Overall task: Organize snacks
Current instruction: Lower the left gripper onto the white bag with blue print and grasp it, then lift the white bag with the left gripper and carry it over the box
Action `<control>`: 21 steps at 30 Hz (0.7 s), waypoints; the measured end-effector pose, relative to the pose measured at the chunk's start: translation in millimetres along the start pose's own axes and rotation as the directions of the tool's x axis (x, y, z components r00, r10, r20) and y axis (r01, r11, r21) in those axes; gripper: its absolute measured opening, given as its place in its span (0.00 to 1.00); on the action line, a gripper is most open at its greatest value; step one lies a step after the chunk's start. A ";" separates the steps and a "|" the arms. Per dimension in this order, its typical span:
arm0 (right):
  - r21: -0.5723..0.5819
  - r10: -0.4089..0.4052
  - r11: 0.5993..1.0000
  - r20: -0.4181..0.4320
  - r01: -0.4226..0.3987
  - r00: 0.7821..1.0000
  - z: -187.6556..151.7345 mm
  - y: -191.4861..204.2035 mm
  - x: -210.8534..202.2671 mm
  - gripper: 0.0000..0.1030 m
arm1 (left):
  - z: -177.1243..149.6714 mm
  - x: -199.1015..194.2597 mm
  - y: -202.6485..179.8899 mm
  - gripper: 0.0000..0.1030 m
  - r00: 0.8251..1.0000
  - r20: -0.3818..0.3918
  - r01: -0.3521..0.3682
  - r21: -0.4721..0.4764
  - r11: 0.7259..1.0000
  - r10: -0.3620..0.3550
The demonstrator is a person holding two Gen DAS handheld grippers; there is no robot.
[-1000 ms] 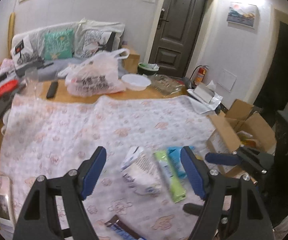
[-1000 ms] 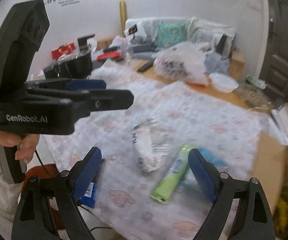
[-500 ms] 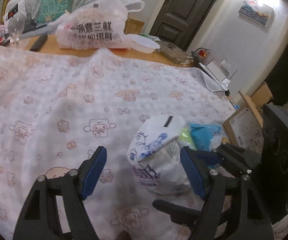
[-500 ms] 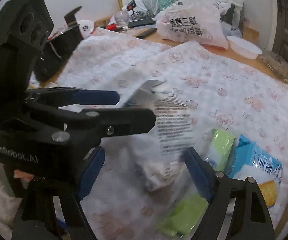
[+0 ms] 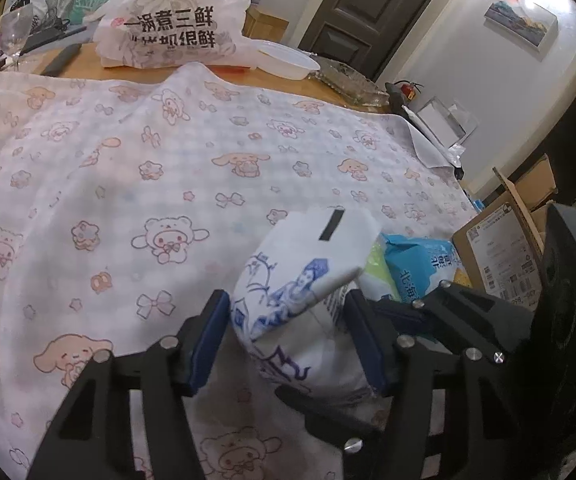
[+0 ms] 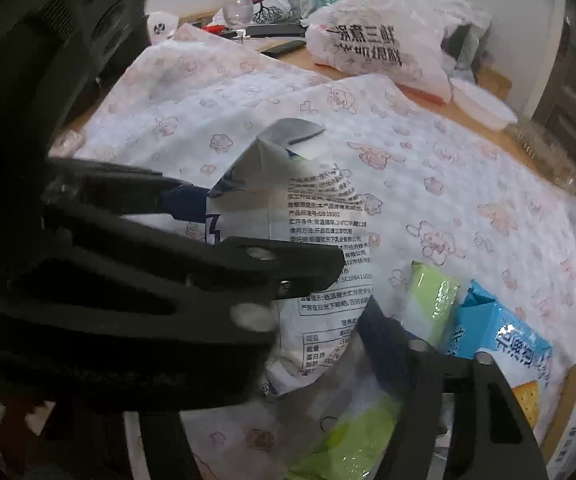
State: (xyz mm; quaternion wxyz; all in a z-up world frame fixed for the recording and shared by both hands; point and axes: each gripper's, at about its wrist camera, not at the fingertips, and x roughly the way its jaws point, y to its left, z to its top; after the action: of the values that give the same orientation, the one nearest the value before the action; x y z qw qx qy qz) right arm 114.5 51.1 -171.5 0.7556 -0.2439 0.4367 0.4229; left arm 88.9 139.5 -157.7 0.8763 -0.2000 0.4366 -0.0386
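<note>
A white snack bag with blue drawings lies on the cartoon-print tablecloth. My left gripper is closing on it, and both blue pads touch its sides. My right gripper comes in from the right with its jaws closing around the same bag. Its right finger lies against the bag's edge, while the left gripper's body hides its other finger. A green packet and a blue cracker packet lie just right of the bag.
An open cardboard box stands past the table's right edge. At the far side sit a printed plastic shopping bag, a white bowl, a wine glass and a remote.
Both grippers have come down close over the table and onto the white bag. Their jaws have narrowed around it, and the left pads now touch its sides.
</note>
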 end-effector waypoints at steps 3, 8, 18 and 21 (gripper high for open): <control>-0.003 0.004 1.000 0.007 -0.004 1.000 -1.6 1.9 -2.1 0.48 | -0.9 -3.0 0.5 0.48 1.000 0.007 0.004 -0.001 1.000 -0.004; -0.003 0.038 0.999 0.039 -0.038 0.999 -1.2 7.5 -12.6 0.38 | -4.9 -17.7 -6.5 0.44 0.999 0.032 -0.012 0.034 0.999 0.011; -0.018 0.037 0.999 0.161 -0.034 0.986 2.3 20.5 -64.8 0.34 | -5.5 -74.2 -35.9 0.41 0.987 0.157 -0.031 0.102 0.994 0.014; -0.019 0.033 0.999 0.203 -0.030 0.979 2.4 21.9 -87.5 0.34 | -3.6 -93.4 -52.6 0.41 0.980 0.196 -0.049 0.125 0.991 0.024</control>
State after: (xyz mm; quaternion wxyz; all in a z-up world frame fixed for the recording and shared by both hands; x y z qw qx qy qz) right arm 74.2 27.1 -94.5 0.7876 -0.1982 0.3577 0.4609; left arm 34.2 112.7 -69.4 0.9264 -0.1376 0.3492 -0.0308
